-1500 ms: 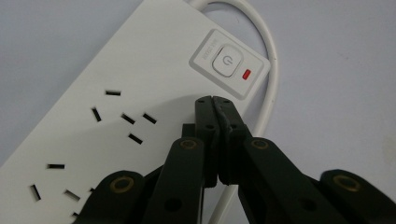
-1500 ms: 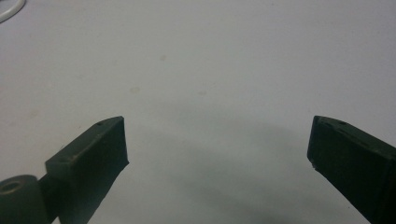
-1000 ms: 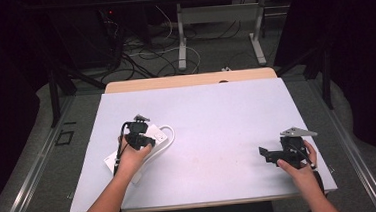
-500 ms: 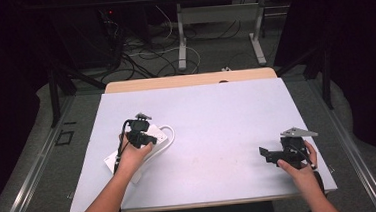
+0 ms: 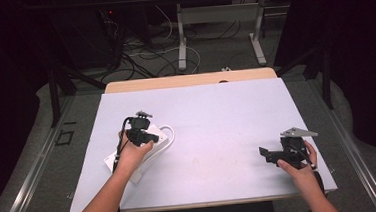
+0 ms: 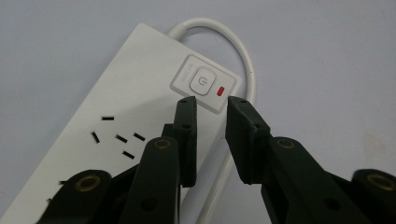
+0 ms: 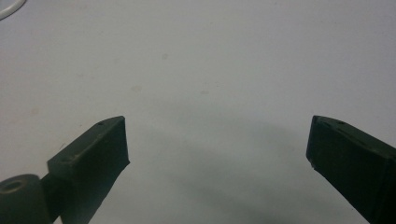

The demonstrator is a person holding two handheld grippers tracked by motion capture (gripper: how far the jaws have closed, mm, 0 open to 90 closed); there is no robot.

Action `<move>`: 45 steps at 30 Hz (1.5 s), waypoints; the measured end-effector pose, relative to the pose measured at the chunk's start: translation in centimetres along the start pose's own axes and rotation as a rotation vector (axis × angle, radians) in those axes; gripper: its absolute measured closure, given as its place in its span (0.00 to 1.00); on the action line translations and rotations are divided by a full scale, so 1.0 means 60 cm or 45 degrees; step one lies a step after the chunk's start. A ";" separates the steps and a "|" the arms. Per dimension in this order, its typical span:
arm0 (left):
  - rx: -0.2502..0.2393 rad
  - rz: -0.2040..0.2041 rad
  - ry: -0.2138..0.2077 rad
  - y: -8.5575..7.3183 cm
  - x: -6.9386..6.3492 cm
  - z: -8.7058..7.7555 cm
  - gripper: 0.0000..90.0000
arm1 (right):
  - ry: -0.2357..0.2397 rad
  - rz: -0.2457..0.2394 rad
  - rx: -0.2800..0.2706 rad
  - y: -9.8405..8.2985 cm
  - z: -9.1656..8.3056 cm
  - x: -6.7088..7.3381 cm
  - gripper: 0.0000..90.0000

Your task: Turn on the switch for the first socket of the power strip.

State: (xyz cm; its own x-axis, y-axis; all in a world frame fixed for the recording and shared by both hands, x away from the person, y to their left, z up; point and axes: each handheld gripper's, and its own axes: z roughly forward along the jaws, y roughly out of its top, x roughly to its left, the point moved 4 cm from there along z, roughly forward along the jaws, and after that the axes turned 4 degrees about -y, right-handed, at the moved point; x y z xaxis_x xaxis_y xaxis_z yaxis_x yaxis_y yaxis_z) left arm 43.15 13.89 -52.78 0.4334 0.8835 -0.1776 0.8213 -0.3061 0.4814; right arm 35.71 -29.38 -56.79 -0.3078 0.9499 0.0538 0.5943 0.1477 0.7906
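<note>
Hovering over a smooth white power strip point(image 6: 140, 102), left gripper point(image 6: 209, 103) fingers have been opening, empty; right gripper point(image 7: 217, 140) gapes.

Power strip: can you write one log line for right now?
left gripper: jaws just opening, nothing between, above power strip switch | right gripper: open, over table

On the pale counter point(image 5: 211, 114), a white power strip point(image 5: 151, 143) lies at an angle at the left, its white cord point(image 5: 170, 135) looping beside its far end. The left claw point(image 5: 150, 137) hovers over that end, its jaws having just been opening, nothing seen between them. The right claw point(image 5: 265, 153) rests well apart near the counter's right front corner, pointing left.
</note>
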 end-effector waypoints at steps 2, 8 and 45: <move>0.000 0.003 0.001 0.001 -0.001 -0.002 0.78 | 0.000 -0.001 -0.001 0.000 0.000 0.000 0.06; -0.018 0.008 -0.015 0.002 -0.004 -0.008 0.69 | 0.000 -0.002 -0.002 0.000 0.000 0.001 0.06; -0.237 0.137 -0.129 -0.027 -0.024 -0.078 0.35 | 0.000 -0.001 -0.004 0.001 -0.001 0.003 0.06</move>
State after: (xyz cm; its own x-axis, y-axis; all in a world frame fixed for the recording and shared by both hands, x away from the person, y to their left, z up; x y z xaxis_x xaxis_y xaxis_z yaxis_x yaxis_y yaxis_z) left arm 39.43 14.78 -49.29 0.5572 0.8066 -0.1973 0.6899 -0.3173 0.6507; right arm 35.63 -29.25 -56.70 -0.3079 0.9499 0.0534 0.5919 0.1473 0.7924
